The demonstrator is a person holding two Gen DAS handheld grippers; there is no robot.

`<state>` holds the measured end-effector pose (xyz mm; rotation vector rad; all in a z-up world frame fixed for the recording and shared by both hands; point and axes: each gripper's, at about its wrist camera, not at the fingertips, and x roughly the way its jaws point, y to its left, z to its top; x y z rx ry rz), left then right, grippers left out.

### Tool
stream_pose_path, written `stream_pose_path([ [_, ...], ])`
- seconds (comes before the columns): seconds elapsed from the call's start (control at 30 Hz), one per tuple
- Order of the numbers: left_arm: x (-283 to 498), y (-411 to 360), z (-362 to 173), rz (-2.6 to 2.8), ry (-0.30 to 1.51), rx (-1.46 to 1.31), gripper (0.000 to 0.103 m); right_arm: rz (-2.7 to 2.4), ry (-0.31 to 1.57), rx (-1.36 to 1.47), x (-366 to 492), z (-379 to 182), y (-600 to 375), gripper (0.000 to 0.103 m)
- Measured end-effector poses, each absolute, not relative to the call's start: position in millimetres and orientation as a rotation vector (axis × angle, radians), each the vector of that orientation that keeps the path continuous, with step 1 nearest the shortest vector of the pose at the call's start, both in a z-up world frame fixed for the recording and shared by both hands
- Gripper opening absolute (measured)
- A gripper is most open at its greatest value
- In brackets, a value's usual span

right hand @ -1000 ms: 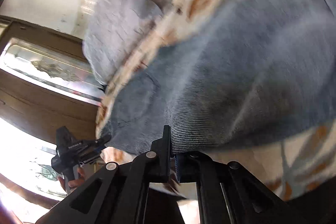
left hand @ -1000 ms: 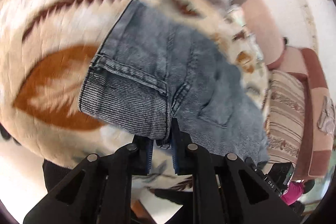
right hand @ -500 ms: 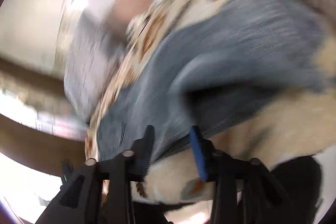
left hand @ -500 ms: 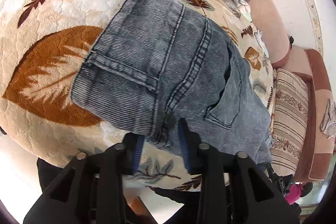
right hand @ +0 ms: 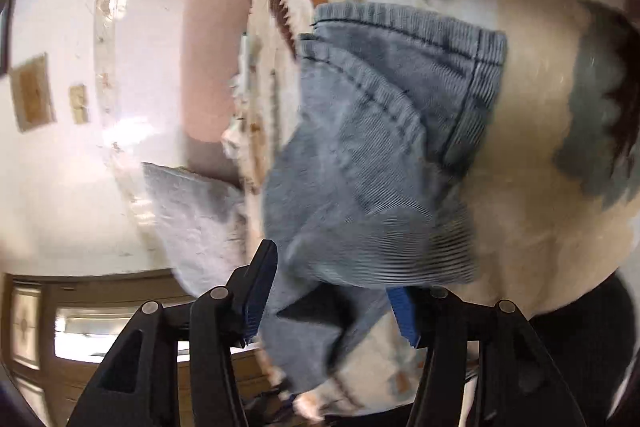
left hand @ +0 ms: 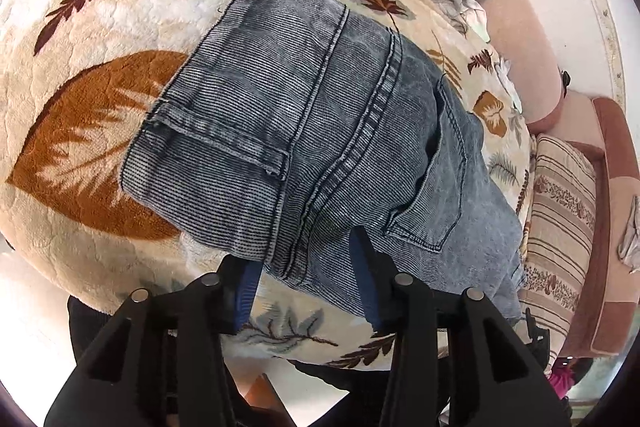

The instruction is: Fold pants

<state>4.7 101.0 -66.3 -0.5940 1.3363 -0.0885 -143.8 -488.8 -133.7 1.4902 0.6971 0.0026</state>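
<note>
Your pants lie on the leaf-patterned blanket of the bed, already doubled into a compact stack with the near edge toward you. Your left claw and right claw are both opening, pads clear of the denim edge between them. I judge the fold nearly complete; only straightening remains.

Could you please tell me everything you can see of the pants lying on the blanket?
The pants are washed blue-grey ribbed denim with double-stitched seams, a hemmed cuff and a patch pocket. They lie folded into a compact stack on the leaf-patterned blanket, flat except for a near edge. That edge sits between the fingers of the left gripper, whose jaws are opening. In the right wrist view a loose corner lies between the right gripper, also opening.
</note>
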Motion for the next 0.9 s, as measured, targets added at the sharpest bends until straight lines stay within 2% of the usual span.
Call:
stream_pose_path([
  [0.1, 6.3, 100.0, -68.3, -0.076, 1.337, -0.590, 0.041, -0.011, 0.678, 1.452, -148.1, -123.8, -490.9, 0.063],
  [0.17, 8.9, 96.0, -68.6, -0.069, 1.341, -0.571, 0.040, -0.065, 0.696, 1.452, -146.8, -126.9, -495.0, 0.063],
  [0.2, 9.9, 94.0, -67.3, -0.064, 1.338, -0.562, 0.035, -0.102, 0.723, 1.452, -144.2, -130.6, -496.3, 0.058],
  [0.23, 11.8, 91.9, -65.5, -0.066, 1.335, -0.550, 0.018, -0.115, 0.740, 1.454, -140.8, -133.1, -497.3, 0.049],
  [0.27, 14.0, 90.2, -64.0, -0.067, 1.337, -0.535, 0.009, -0.117, 0.760, 1.442, -134.1, -133.9, -497.0, 0.017],
  [0.3, 17.2, 89.0, -60.6, -0.070, 1.332, -0.527, 0.009, -0.112, 0.787, 1.403, -123.7, -131.0, -497.8, 0.009],
  [0.37, 19.8, 89.7, -48.6, -0.079, 1.300, -0.548, 0.009, -0.112, 0.761, 1.302, -108.6, -109.0, -503.5, 0.008],
  [0.47, 16.4, 87.5, -29.0, -0.118, 1.239, -0.555, 0.009, -0.022, 0.546, 1.070, -106.2, -31.2, -511.5, 0.007],
  [0.53, 14.2, 83.5, -28.3, -0.115, 1.230, -0.506, 0.010, -0.051, 0.484, 0.887, -113.8, 0.3, -511.4, 0.007],
  [0.6, 14.7, 82.5, -42.1, -0.116, 1.272, -0.502, 0.010, -0.119, 0.579, 0.853, -113.9, -15.4, -515.9, 0.007],
  [0.73, 12.5, 84.4, -74.9, -0.082, 1.382, -0.517, 0.010, -0.230, 0.784, 0.904, -128.9, -86.1, -522.3, 0.007],
  [0.9, 5.7, 88.2, -68.4, -0.103, 1.368, -0.500, 0.013, -0.248, 0.785, 0.958, -159.3, -116.4, -522.1, 0.007],
])
